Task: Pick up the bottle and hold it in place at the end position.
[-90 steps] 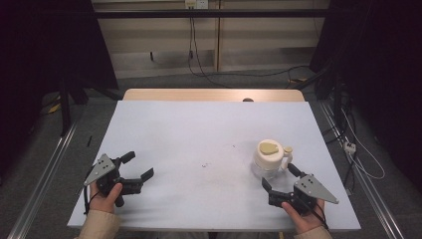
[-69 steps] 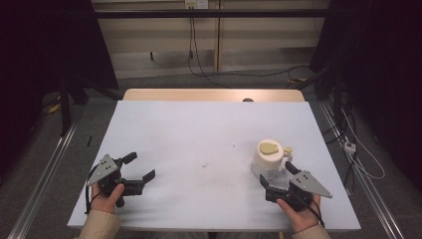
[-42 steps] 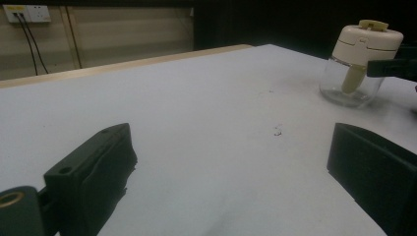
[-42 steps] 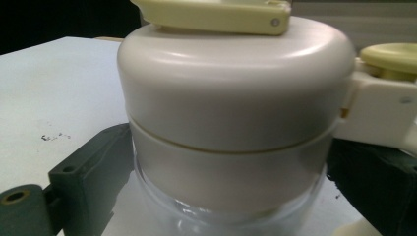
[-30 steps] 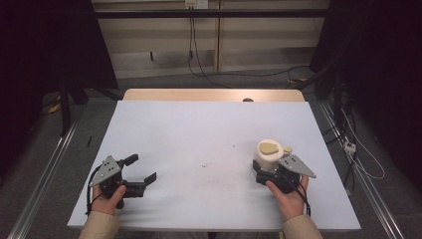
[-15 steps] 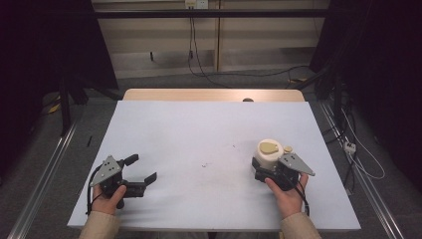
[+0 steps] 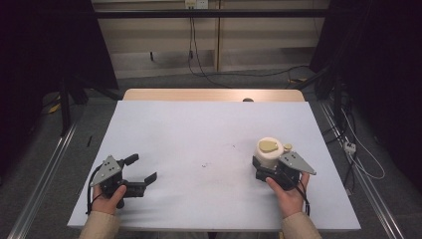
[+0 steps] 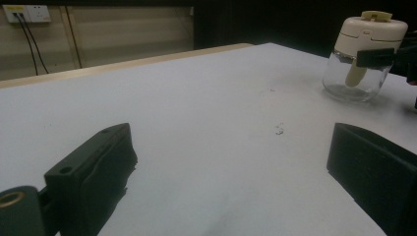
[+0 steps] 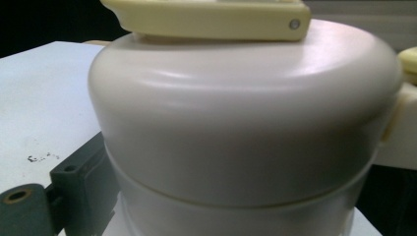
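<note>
1. The right gripper (image 7: 266, 168) has been brought forward over the last seconds, from well short of the jar (image 7: 269, 152) to right against it; in the right gripper view the cream lid (image 9: 246, 103) is seen between the jaws, with one jaw beside the glass.
2. Whether the jaws have already been pressed onto the jar cannot be told; a grasp is judged to be in hand.
3. The left gripper (image 7: 140, 172) has been kept near the front left edge, its jaws spread wide and holding nothing.
4. The jar stands upright on the right half of the white table (image 7: 199, 134), which is marked by a few dark specks (image 8: 279, 130).
5. Beyond, cables (image 7: 191, 45) are hung down a pale wall in a dark room.
</note>
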Demonstrator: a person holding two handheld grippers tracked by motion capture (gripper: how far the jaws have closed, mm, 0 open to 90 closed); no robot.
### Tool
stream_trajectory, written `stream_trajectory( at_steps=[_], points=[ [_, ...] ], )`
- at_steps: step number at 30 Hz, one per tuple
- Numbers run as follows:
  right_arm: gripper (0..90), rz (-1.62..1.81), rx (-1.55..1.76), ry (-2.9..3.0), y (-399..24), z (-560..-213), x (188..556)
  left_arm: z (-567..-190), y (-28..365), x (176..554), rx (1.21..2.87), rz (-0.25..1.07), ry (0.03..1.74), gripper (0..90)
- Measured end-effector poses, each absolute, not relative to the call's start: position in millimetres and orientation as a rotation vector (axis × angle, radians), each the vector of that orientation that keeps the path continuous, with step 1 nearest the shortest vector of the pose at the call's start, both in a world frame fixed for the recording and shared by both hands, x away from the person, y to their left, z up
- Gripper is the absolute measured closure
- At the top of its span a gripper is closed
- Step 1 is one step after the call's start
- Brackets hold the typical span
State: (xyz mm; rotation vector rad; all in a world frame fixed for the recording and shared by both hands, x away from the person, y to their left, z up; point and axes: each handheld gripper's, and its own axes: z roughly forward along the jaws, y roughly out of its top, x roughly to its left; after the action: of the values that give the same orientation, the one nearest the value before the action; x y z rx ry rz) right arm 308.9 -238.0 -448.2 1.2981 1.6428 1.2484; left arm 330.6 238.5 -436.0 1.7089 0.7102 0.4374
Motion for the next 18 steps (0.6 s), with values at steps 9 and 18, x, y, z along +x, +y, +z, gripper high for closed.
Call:
stream_trajectory(
  at_steps=[9, 18],
  points=[
    [6.2, 1.296, 1.272, 1.655, -232.4, -442.9, 316.2, -435.6, 239.0, 330.7, 1.707, 0.438, 0.706, 3.6],
    [6.2, 1.319, 1.238, 1.697, -217.4, -438.1, 325.4, -435.7, 238.7, 330.6, 1.705, 0.438, 0.707, 3.6]
  ],
)
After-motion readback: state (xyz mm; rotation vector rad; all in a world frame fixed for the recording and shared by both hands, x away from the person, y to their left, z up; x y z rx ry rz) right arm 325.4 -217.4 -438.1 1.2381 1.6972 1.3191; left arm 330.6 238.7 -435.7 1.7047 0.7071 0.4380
